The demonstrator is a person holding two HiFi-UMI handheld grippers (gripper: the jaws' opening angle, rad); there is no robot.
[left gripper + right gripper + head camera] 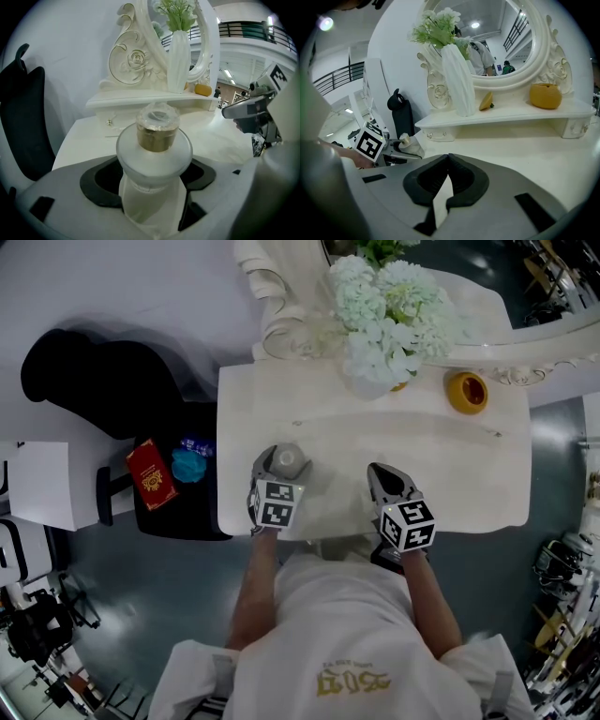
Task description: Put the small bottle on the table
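The step in hand looks like the release — the last one of the task. The bottle (154,137) stands upright between the jaws of the left claw (282,468), at the lower left of the table (469,465) in the head view, near its front edge. In the left gripper view it fills the middle of the frame, with its gold neck and clear stopper on top and its broad frosted shoulder spreading over the jaws. The narrower body drops between them.

The left claw is spread wide. A dark gap shows on each side of the body, so the pads seem to flank the bottle and not clamp it. The base is hidden by the shoulder, so whether it rests fully on the table cannot be seen directly. In the right gripper view, at mid left, the bottle sits level with the tabletop, which suggests it does.

The right claw (449,161) hangs over the table at centre right of the head view, well apart from the bottle, with its tips together and nothing between them.

Next move, as I judge it — draw the left claw straight back toward the lower edge of the frame, keeping the jaws wide. The overhanging shoulder could catch a jaw that lifts, and the bottle would tip.
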